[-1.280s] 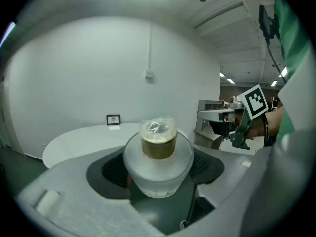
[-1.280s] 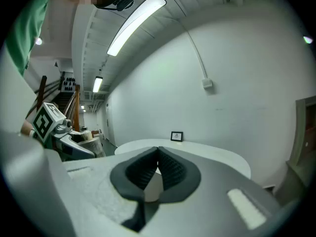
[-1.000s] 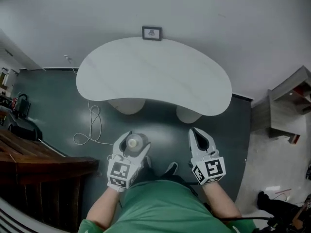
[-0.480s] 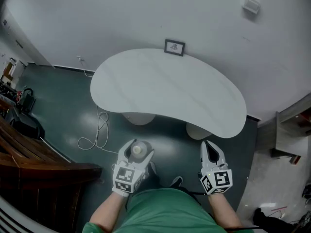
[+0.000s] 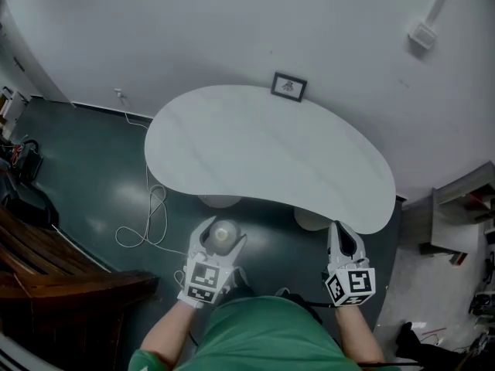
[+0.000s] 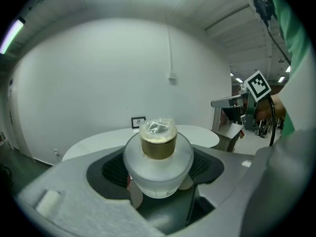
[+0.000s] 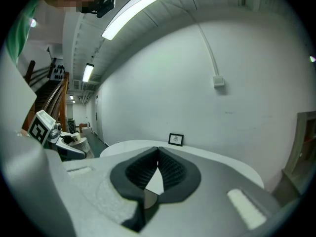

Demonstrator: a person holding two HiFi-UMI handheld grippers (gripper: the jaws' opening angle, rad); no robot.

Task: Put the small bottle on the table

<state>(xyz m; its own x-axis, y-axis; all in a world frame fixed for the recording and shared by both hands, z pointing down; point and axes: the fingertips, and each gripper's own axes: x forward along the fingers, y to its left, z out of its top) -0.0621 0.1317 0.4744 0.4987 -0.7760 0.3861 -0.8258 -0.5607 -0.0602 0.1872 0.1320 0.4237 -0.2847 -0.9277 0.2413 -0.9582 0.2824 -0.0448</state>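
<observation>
A small frosted bottle (image 5: 223, 235) with a brown neck and a clear cap sits clamped between the jaws of my left gripper (image 5: 220, 241). In the left gripper view the bottle (image 6: 157, 159) fills the middle, and the left gripper (image 6: 159, 174) is shut on its body. The white kidney-shaped table (image 5: 263, 153) lies ahead of both grippers, with the bottle held short of its near edge, above the floor. My right gripper (image 5: 343, 236) hovers near the table's right front edge; in the right gripper view the right gripper (image 7: 158, 168) is shut with nothing between its pads.
A small framed picture (image 5: 288, 86) stands at the table's far edge against the white wall. A white cable (image 5: 144, 219) loops on the dark floor at the left. Dark wooden stairs (image 5: 54, 265) are at the far left, and a grey shelf unit (image 5: 462, 207) at the right.
The view has shifted toward the table, which now sits closer and lower in the head view. Both grippers keep their pose, the left still holding the bottle.
</observation>
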